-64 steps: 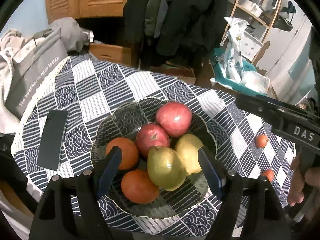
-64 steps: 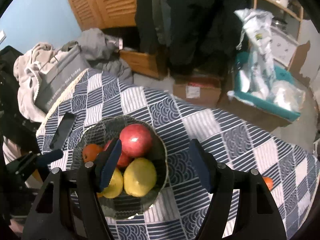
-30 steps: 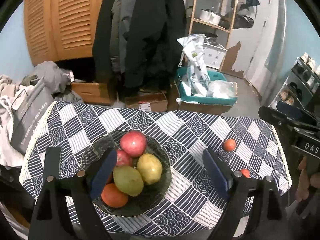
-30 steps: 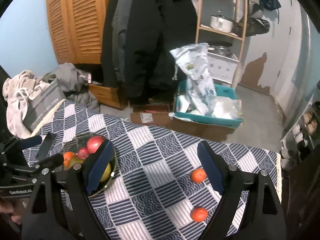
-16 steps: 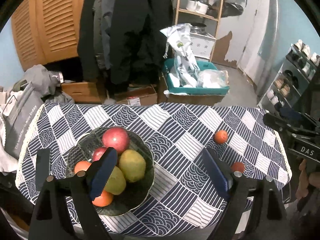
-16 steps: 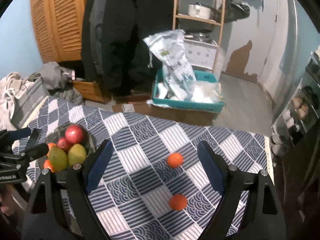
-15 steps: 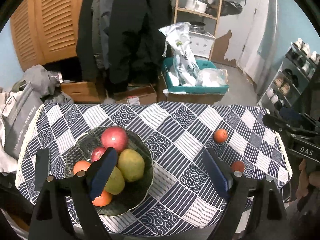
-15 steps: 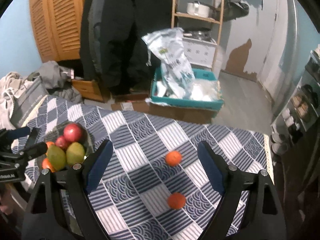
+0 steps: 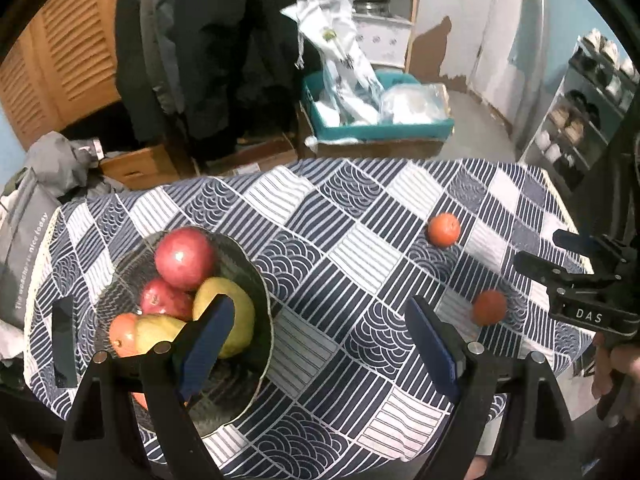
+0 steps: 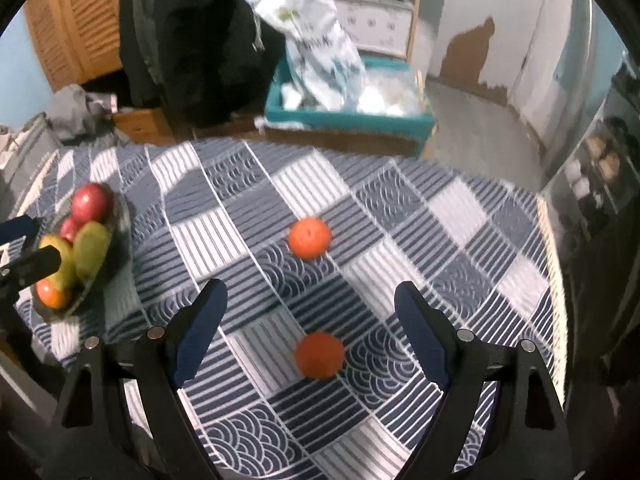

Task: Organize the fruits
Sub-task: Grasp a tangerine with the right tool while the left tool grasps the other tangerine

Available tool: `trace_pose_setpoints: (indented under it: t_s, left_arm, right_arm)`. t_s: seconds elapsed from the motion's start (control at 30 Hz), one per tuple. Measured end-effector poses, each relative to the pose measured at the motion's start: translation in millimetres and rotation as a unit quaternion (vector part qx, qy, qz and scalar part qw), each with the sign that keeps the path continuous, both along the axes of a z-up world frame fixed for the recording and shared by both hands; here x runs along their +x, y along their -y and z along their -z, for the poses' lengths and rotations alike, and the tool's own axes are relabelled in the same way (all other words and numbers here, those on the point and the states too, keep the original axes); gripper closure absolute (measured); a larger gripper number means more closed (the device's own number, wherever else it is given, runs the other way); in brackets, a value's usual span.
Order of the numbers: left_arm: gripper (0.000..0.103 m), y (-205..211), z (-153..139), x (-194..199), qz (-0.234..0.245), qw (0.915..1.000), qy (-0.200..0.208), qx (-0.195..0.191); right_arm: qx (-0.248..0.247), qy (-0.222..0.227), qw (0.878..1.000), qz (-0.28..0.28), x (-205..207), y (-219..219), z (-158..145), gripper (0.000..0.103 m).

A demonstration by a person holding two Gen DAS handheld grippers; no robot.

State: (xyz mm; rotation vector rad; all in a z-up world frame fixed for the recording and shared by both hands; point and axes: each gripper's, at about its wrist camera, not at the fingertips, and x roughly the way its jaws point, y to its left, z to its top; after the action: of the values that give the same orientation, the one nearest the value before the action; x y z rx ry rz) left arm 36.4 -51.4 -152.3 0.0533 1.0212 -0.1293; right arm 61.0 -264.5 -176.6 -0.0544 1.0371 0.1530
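Two oranges lie loose on the tablecloth [image 10: 400, 208]. In the right wrist view, the near orange [image 10: 319, 354] sits at lower centre of the frame, blurred, and the far orange [image 10: 310, 237] sits above it at mid-frame, well apart from it. In the left wrist view the same two appear at right of frame, one at [image 9: 443, 229] and the other below it at [image 9: 489, 307].

The bowl [image 9: 256, 276] stands at lower left of the left wrist view, on the cloth. It holds two red apples, two yellow-green pears and orange fruit, piled in contact.

The right gripper [image 10: 310, 328] has its jaws wide apart and holds nothing; the near orange shows in the gap between them, untouched. The left gripper [image 9: 320, 338] is likewise wide open and empty, its left finger in front of the bowl's fruit.

A dark flat object [image 9: 64, 340] lies at the cloth's left edge. A teal bin [image 10: 348, 122] of bags stands on the floor beyond the table.
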Motion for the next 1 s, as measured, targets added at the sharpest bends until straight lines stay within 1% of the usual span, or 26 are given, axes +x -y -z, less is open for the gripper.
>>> trace_pose_setpoints:
  t_s: [0.17,0.27,0.37,0.43,0.67,0.73,0.87,0.93,0.97,1.0]
  left_arm:
    - [0.015,5,19,6,0.003,0.9998,-0.018,0.006]
    - [0.015,7,32,10,0.004,0.9995,-0.03,0.01]
    - [0.015,9,41,10,0.009,0.9992,-0.035,0.016]
    - [0.015,11,48,11,0.01,0.9988,-0.042,0.024]
    - [0.015,16,67,17,0.011,0.9974,-0.069,0.02]
    - [0.015,19,70,18,0.013,0.9972,-0.07,0.023]
    - [0.015,25,73,19,0.02,0.9967,-0.074,0.026]
    - [0.015,28,73,20,0.023,0.9966,-0.074,0.027]
    - [0.015,31,74,21,0.026,0.9966,-0.073,0.027]
    - [0.015,32,74,21,0.027,0.9966,-0.073,0.026]
  right_arm:
    - [0.007,-0.035,0.999,0.018,5,12,29,0.017]
    - [0.005,-0.054,0.998,0.021,6,16,44,0.017]
    - [0.008,-0.074,0.997,0.023,7,17,60,0.017]
    - [0.011,-0.088,0.996,0.02,7,18,70,0.021]
    - [0.002,-0.118,0.993,0.018,6,17,95,0.023]
    - [0.004,-0.125,0.992,0.019,6,17,99,0.028]
    - [0.006,-0.135,0.991,0.013,4,17,106,0.032]
    - [0.011,-0.14,0.99,0.007,3,17,109,0.044]
    - [0.015,-0.144,0.989,0.005,3,18,110,0.046]
    - [0.02,-0.147,0.989,0.003,2,18,111,0.051]
